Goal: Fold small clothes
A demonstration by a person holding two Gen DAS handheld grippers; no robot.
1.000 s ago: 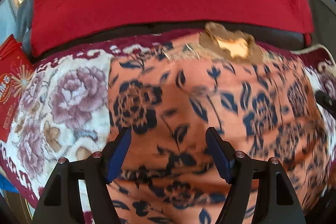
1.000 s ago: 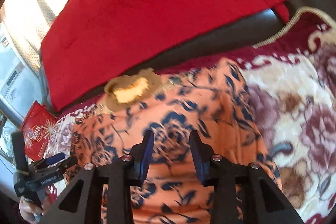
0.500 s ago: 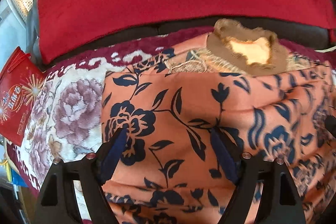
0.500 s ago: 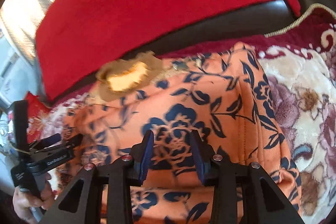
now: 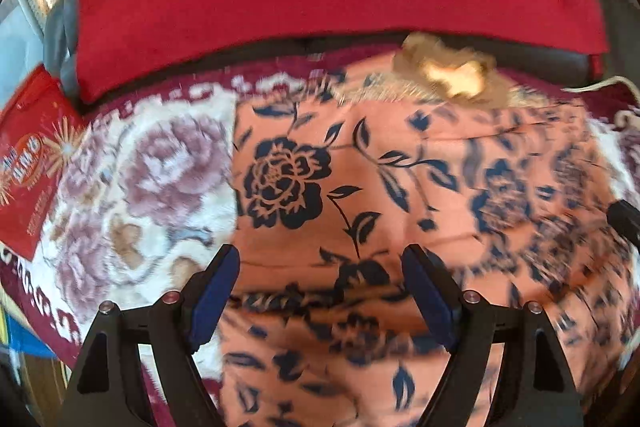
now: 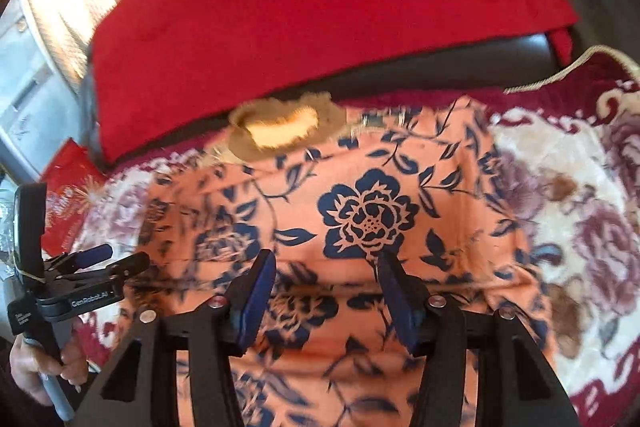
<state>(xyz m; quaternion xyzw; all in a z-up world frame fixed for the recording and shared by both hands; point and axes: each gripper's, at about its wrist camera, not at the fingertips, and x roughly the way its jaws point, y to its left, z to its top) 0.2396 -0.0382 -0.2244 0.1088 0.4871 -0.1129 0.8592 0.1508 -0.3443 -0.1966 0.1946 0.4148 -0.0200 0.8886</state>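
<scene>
Where visible, perhaps sofa (image 6: pixel 472 65), blanket (image 5: pixel 168 163).

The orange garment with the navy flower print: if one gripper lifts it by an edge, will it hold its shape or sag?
The orange flower-print garment would likely sag: it lies creased and follows the plush floral blanket beneath. It looks thin, so probably light. The furry tan collar may weigh that end down slightly. Against the plush, a push would probably bunch it rather than slide it.
</scene>
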